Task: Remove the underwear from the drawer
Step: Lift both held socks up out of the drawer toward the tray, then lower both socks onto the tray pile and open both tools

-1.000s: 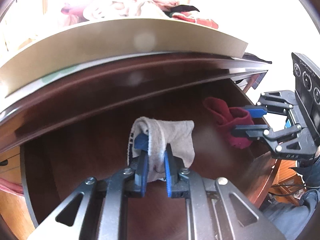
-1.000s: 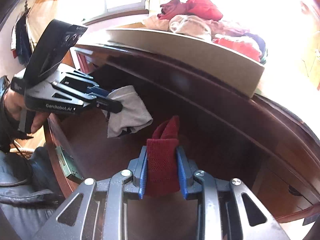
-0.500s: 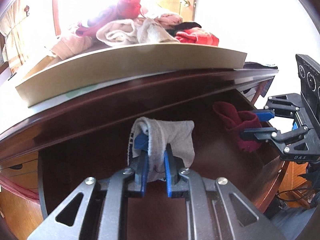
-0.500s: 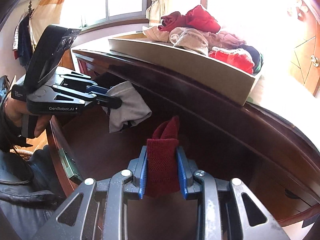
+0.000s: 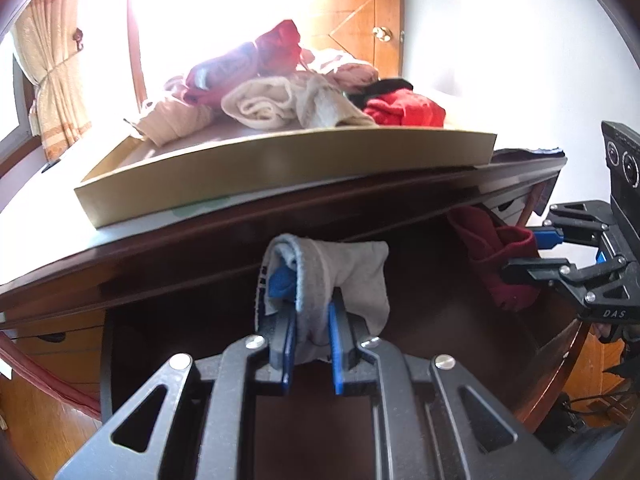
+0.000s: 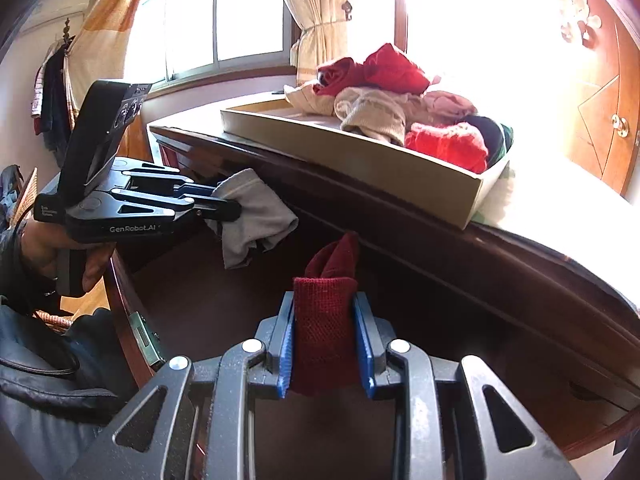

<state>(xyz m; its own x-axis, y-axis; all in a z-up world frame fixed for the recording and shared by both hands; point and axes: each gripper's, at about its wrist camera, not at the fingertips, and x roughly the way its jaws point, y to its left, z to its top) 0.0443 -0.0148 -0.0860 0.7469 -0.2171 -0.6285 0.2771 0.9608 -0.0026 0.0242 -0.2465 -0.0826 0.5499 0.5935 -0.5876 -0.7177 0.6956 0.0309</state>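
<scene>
While the left gripper (image 5: 310, 320) pinches the grey underwear (image 5: 344, 276) and the right gripper (image 6: 325, 340) clamps the red pair (image 6: 326, 320), both should clear the drawer (image 6: 132, 320) before reaching the tray (image 6: 360, 168).

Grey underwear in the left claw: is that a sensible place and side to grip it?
Judging by the frames, yes. The left claw pinches the grey underwear at a bunched fold near its middle, from the open drawer's front, so the loose ends drape either side of the fingers and hang above the drawer floor.

Home bedroom, wooden dresser (image 6: 460, 264), curtained window (image 6: 248, 12), tray of clothes (image 6: 360, 152)
</scene>
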